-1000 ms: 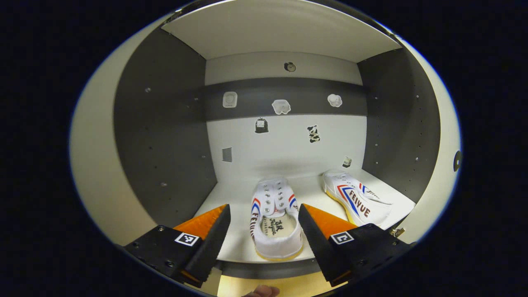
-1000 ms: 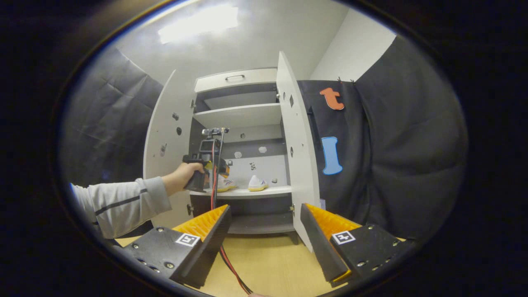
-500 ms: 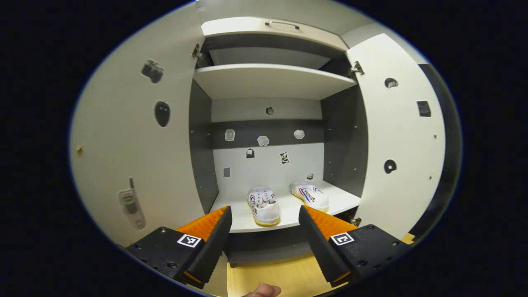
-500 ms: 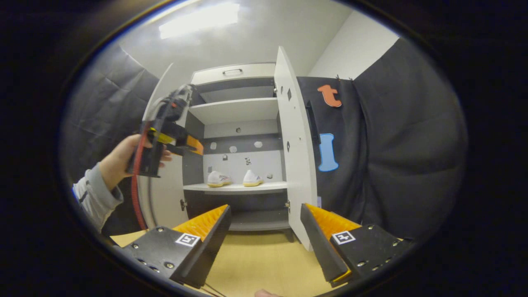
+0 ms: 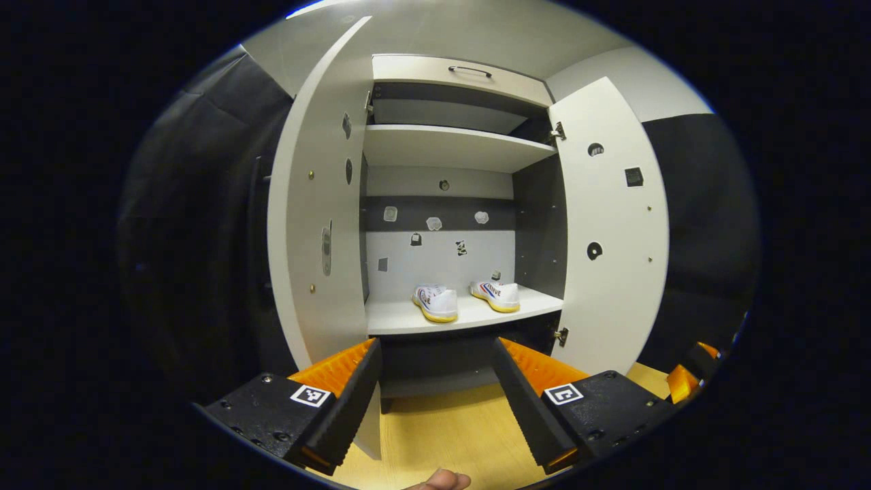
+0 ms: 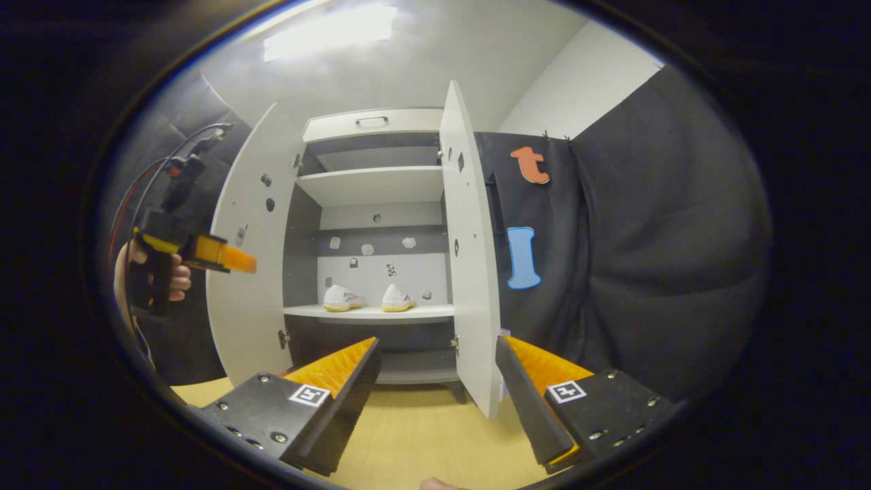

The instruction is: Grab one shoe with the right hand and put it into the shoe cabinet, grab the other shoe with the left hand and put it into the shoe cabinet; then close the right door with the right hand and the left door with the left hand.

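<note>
Both shoes are in the shoe cabinet (image 5: 449, 146), side by side on its lower shelf (image 5: 463, 318). In the left gripper view the left shoe (image 5: 435, 303) sits heel toward us near the shelf's front edge, and the right shoe (image 5: 497, 295) lies just beside it, a little deeper in and angled. The right gripper view picks up the same pair, left shoe (image 6: 341, 299) and right shoe (image 6: 397, 299), on that shelf.

Both doors stand wide open. The left door (image 5: 316, 224) swings out on the cabinet's left side, the right door (image 5: 612, 231) on its right; in the right gripper view the right door (image 6: 468, 252) is seen almost edge-on.

The left gripper (image 5: 435, 388) hangs out in front of the cabinet over the wooden floor (image 5: 442, 435), jaws spread apart, grasping nothing. The right gripper (image 6: 435, 391) is also out in front of the cabinet, jaws released and empty, the right door's lower edge between them. Off to the cabinet's left in the right gripper view, a hand (image 6: 153, 272) holds the left gripper (image 6: 228, 257) level with the left door (image 6: 248, 265).
</note>
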`<state>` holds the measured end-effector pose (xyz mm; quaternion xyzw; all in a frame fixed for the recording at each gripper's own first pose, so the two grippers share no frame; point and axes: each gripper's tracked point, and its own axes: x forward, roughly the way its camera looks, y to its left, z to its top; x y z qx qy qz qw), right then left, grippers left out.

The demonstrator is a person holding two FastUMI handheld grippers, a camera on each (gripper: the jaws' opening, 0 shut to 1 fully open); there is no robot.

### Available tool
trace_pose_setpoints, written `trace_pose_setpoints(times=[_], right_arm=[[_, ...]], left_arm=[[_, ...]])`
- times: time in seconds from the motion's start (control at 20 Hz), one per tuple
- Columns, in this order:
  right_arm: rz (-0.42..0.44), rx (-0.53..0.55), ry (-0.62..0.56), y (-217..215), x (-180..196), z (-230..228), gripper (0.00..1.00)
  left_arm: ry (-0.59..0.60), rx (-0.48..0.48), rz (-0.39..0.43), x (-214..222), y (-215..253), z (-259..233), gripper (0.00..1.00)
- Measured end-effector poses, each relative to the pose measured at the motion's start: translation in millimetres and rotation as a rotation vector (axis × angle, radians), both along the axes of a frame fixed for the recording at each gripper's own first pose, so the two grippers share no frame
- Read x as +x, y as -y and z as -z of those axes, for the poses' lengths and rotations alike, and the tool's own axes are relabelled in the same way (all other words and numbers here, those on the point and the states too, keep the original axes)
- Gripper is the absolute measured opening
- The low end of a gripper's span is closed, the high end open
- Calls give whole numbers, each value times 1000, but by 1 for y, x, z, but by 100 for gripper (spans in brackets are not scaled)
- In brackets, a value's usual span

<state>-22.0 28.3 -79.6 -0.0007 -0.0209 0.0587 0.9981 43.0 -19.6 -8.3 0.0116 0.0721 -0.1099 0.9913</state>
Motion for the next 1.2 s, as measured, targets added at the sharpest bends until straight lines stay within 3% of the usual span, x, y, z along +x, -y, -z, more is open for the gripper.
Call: trace_pose_setpoints(times=[0.15, 0.3, 0.5, 0.7, 1.0, 1.2], right_arm=[[19, -53, -2, 19, 13, -6, 100], [38, -88, 25, 51, 36, -37, 98], [20, -93, 10, 99, 81, -77, 98], [78, -149, 23, 154, 136, -114, 98], [63, -192, -35, 159, 203, -127, 99], [31, -169, -103, 140, 229, -112, 98]], left_arm=[[-15, -31, 59, -37, 9, 29, 98], [-10, -20, 35, -51, -4, 52, 98], [1, 0, 81, -63, -1, 71, 99], [25, -28, 135, -71, -11, 68, 98], [179, -63, 90, -73, -53, 44, 98], [188, -52, 57, -72, -74, 44, 98]])
